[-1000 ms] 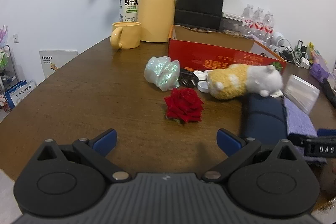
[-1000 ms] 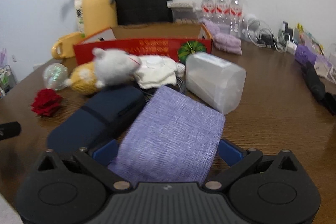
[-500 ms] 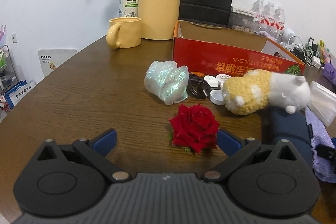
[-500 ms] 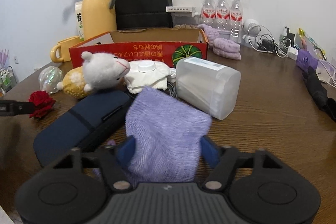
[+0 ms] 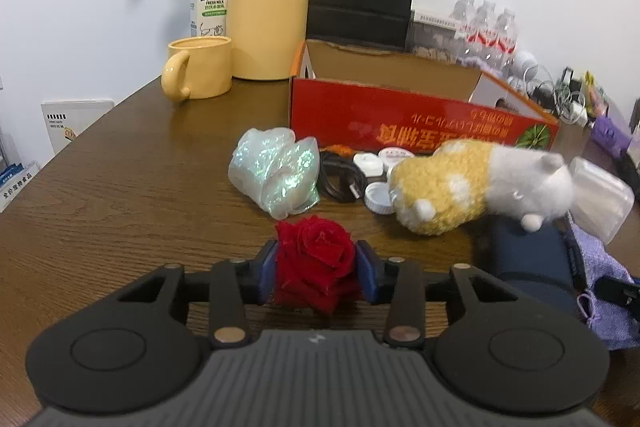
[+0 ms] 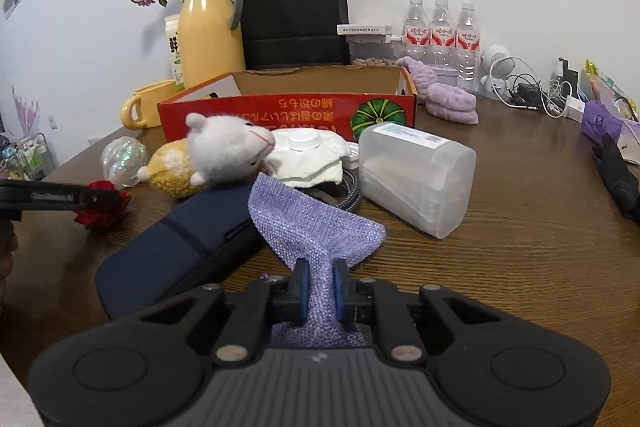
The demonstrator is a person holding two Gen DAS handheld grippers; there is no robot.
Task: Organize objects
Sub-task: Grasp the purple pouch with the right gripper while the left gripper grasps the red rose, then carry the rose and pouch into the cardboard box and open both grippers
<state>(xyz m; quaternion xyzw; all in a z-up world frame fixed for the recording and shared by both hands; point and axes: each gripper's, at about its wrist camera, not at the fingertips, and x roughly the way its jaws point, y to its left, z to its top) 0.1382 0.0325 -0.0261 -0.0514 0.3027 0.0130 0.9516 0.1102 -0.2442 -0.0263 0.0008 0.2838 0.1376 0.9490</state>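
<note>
- Left gripper (image 5: 316,269): jaws have just been closing from wide; the blue pads now press either side of the red fabric rose (image 5: 314,259), which sits on the brown wooden table (image 5: 120,187) just in front of the iridescent crumpled wrapper (image 5: 276,175).
- Right gripper (image 6: 320,285): jaws have just been closing; they now pinch the lilac knitted cloth pouch (image 6: 316,227) narrowly, bunching it beside the navy fabric case (image 6: 176,251).
- Assessment: both grasps appear secured; neither item is lifted clear. The open red cardboard box (image 5: 400,123) behind is the likely destination.
</note>
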